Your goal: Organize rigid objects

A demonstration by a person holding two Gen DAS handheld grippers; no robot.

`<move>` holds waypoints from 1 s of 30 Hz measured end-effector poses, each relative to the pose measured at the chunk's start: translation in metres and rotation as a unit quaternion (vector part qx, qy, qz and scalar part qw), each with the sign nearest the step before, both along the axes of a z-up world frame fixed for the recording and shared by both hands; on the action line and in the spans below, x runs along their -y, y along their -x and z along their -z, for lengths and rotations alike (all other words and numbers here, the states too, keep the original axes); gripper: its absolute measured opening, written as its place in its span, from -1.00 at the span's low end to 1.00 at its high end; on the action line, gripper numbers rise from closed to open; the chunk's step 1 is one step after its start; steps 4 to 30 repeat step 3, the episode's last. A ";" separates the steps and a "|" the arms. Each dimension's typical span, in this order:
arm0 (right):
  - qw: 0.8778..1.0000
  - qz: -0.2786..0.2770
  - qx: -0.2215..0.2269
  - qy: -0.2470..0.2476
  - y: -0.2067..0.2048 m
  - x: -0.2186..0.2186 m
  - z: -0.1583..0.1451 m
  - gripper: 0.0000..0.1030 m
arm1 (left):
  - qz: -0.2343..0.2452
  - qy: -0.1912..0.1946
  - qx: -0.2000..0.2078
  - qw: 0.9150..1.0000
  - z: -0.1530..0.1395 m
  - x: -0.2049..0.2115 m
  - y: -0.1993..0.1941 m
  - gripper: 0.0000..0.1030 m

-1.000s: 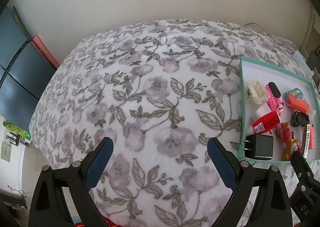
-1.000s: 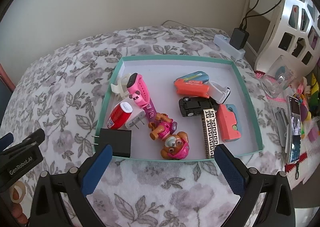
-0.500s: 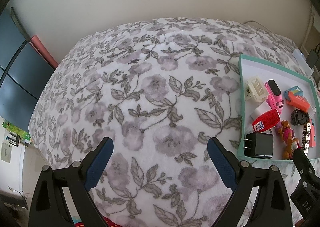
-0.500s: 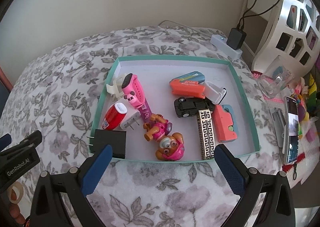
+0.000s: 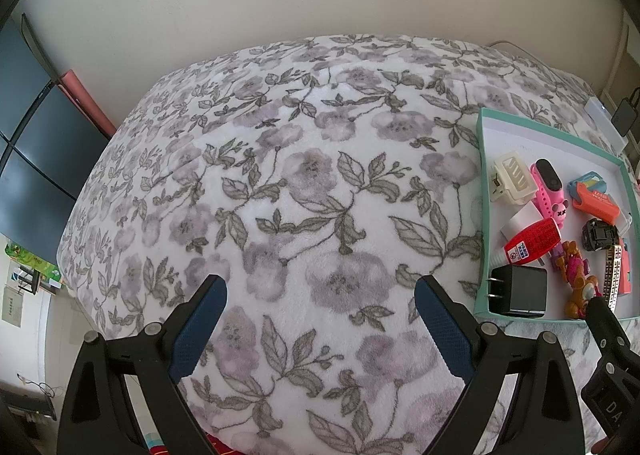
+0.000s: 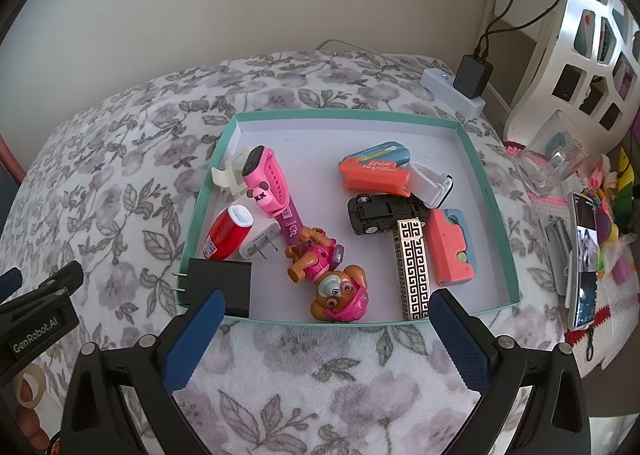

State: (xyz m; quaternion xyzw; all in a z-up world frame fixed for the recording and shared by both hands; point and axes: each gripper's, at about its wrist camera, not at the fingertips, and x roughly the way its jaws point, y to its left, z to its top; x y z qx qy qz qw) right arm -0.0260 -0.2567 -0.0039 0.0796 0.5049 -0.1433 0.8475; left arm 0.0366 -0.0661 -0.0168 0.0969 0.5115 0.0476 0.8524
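Note:
A teal-rimmed tray [image 6: 496,211] lies on the floral blanket and holds several rigid objects: a black charger [image 6: 219,287], a red bottle [image 6: 226,231], a pink watch [image 6: 266,179], a toy pup [image 6: 332,279], a black toy car [image 6: 384,213], a gold patterned bar [image 6: 414,267] and orange cases [image 6: 374,175]. My right gripper [image 6: 324,319] is open and empty at the tray's near rim. My left gripper [image 5: 320,311] is open and empty over bare blanket; the tray [image 5: 482,159] lies at its right.
A white power strip with a black adapter [image 6: 472,77] sits behind the tray. A phone [image 6: 584,263], a clear holder [image 6: 552,163] and small toys lie to the right, by a white shelf [image 6: 592,35]. A dark cabinet [image 5: 28,143] stands at the left.
Both grippers have drawn slightly nearer to the bed; the tray sits a little lower and larger in the right wrist view. Both stay open and empty.

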 end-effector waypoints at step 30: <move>1.000 -0.001 -0.001 0.000 0.000 -0.001 0.002 1.00 | 0.000 0.000 -0.001 1.000 0.000 0.000 0.000 0.85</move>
